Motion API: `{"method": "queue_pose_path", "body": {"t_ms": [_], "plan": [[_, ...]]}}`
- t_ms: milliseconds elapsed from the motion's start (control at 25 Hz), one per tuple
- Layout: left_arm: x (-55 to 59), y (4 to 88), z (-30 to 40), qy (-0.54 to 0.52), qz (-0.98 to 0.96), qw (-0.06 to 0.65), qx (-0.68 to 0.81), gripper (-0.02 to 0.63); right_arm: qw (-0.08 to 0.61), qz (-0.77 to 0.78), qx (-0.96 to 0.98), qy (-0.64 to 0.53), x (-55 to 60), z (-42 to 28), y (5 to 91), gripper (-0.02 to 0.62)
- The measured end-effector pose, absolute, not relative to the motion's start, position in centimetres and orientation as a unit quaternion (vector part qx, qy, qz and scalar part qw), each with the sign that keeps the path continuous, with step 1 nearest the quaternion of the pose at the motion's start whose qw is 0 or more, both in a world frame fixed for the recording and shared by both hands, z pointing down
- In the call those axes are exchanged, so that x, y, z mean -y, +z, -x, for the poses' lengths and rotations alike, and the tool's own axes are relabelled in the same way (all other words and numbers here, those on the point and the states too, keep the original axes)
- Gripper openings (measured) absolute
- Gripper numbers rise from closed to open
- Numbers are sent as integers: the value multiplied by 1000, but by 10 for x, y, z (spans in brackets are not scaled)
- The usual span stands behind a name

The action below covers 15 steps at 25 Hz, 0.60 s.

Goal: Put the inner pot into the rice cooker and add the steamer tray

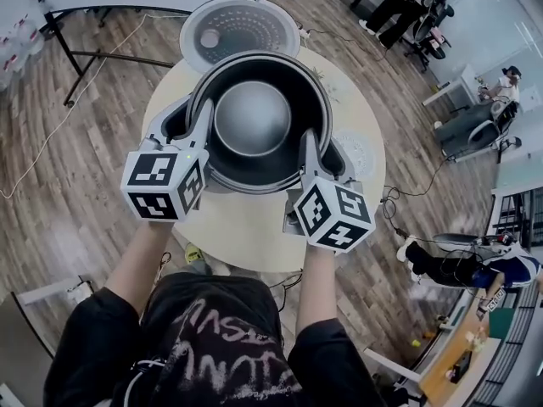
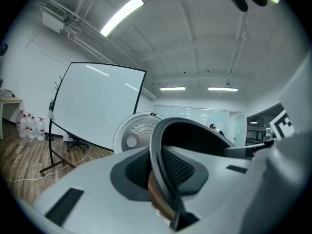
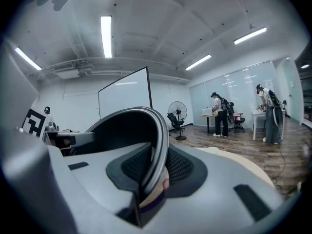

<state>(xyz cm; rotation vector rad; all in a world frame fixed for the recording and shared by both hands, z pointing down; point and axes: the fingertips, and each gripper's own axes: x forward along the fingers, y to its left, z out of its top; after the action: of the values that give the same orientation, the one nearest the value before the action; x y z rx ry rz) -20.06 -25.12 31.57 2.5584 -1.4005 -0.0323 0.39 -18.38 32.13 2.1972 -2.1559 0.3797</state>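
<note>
Both grippers hold the inner pot (image 1: 252,117) in the air over the far half of the round table (image 1: 246,227), mouth up, with its grey bottom showing inside the dark wall.

The left gripper (image 1: 202,113) is clamped on the pot's left rim. In the left gripper view the rim (image 2: 158,145) runs between the two dark ribbed pads (image 2: 139,172) of the left gripper (image 2: 163,172), and the pads press on it from both sides, one jaw inside the pot wall and one outside.

The right gripper (image 1: 307,141) is clamped on the opposite, right rim. In the right gripper view the rim (image 3: 155,145) sits pinched between the pads (image 3: 180,167) of the right gripper (image 3: 152,168), again with one jaw in and one out. The pot body curves away to the left of it.

The two grips sit roughly across from each other and the pot looks about level.

The rice cooker lid (image 1: 240,28) stands open at the table's far edge, just beyond the pot, with its perforated inner plate facing the person. It also shows in the left gripper view (image 2: 132,135), behind the pot. The cooker body is hidden under the pot, so I can't tell whether the pot touches it.

A pale patterned disc (image 1: 356,155) lies near the table's right edge, just beside the right gripper and partly covered by it.
</note>
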Motion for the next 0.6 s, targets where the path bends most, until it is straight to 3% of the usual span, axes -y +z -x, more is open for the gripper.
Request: {"method": "queue_pose_path", "body": {"t_ms": [600], "plan": [[279, 328, 220, 22, -845, 141, 515, 75, 65, -667, 726, 158, 233, 12, 332, 92]]}}
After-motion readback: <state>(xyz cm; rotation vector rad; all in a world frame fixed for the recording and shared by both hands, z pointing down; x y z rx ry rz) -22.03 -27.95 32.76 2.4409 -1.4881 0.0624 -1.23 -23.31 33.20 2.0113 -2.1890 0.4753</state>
